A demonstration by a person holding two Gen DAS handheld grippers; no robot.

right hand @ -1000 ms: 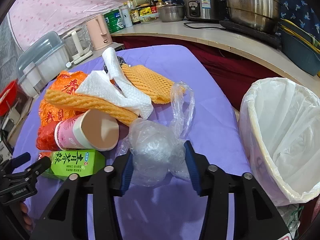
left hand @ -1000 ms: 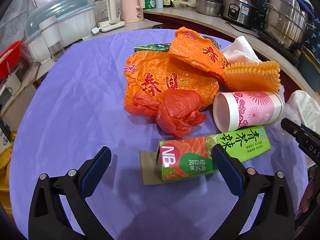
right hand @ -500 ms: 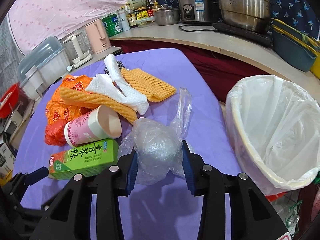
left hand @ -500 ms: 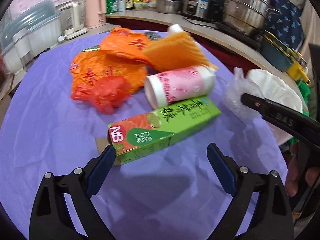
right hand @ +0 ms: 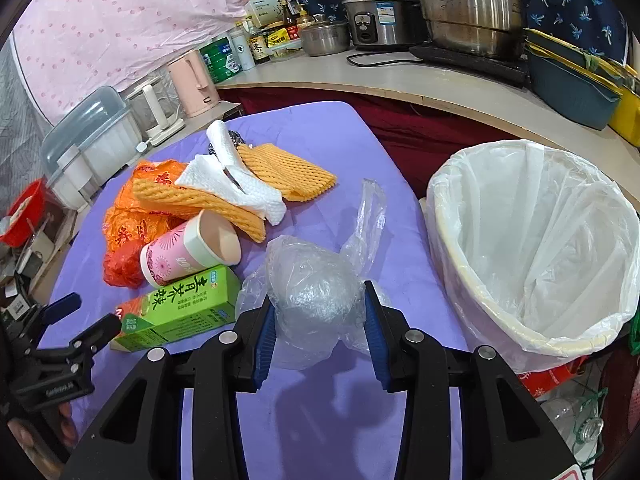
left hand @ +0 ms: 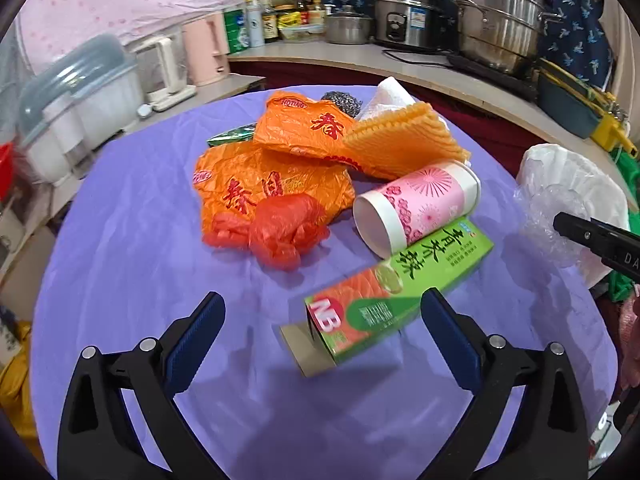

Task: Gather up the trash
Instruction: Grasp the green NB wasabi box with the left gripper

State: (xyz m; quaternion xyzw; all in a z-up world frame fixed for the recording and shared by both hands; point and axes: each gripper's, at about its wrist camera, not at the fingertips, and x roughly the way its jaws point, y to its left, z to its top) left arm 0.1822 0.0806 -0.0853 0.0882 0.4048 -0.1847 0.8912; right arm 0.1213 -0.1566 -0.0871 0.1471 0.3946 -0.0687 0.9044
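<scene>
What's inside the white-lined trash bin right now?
In the right wrist view, the trash bin shows only its white liner; no trash is visible on the walls. The near rim hides the bottom, so anything lying there can't be seen.

Left wrist view: angled down over purple table (left hand: 120,240), close, facing counter. Right wrist view: same tilt, further right, beside lined bin (right hand: 532,240). Shared: green carton (left hand: 400,284) (right hand: 180,304), pink cup (left hand: 416,208) (right hand: 188,248), counter.

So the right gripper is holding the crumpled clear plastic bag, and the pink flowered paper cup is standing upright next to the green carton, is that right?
Not quite. The pink flowered paper cup lies on its side, not upright, as the right wrist view shows. The rest holds: the right gripper grips the crumpled clear plastic bag, and the cup is beside the green carton.
</scene>
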